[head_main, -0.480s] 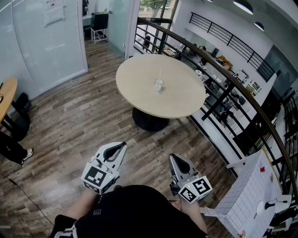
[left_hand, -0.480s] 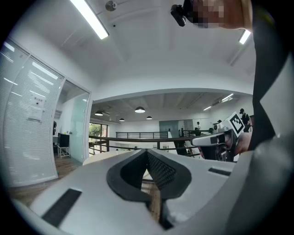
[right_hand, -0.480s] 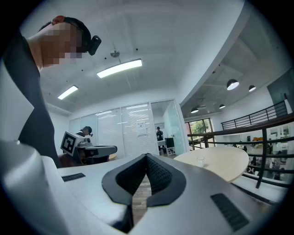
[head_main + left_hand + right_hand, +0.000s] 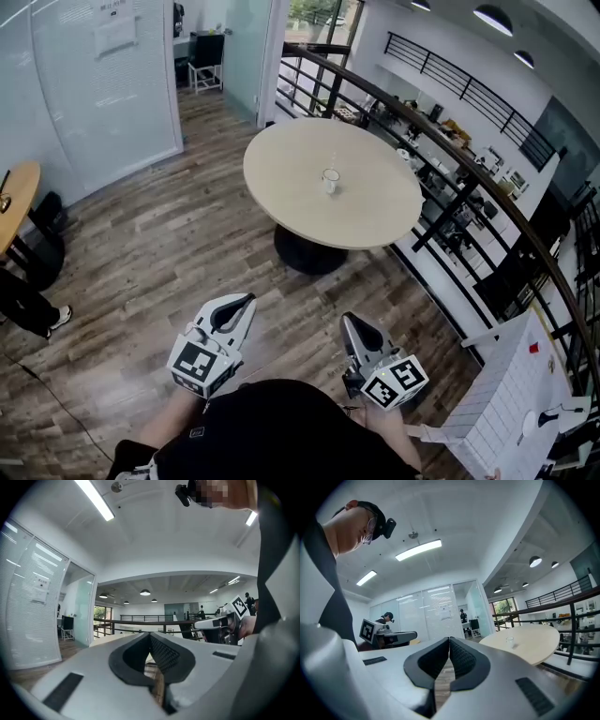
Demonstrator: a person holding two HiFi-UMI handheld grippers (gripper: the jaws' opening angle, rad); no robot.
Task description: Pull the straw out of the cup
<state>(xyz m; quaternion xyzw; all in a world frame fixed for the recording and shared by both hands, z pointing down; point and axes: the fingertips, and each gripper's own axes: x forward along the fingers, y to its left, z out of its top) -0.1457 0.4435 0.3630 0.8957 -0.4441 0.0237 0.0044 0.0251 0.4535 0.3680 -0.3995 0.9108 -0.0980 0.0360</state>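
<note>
A small clear cup [image 4: 330,180] with a thin straw [image 4: 332,163] standing in it sits near the middle of a round beige table [image 4: 281,169], far ahead of me. In the right gripper view the cup [image 4: 509,641] shows small on the table [image 4: 534,644]. My left gripper [image 4: 246,304] and right gripper [image 4: 349,323] are held level close to my body, well short of the table. Both are shut with nothing between their jaws. The left gripper [image 4: 150,634] and right gripper [image 4: 449,639] show their tips meeting.
Wood plank floor [image 4: 169,244] lies between me and the table. A black railing [image 4: 469,178] curves behind and to the right of the table. Glass walls [image 4: 103,84] stand at the left, another table edge [image 4: 11,197] at far left, a person's leg [image 4: 28,305] beside it.
The table and cup sit slightly lower and further right in the head view. Both grippers stay shut in much the same place.
</note>
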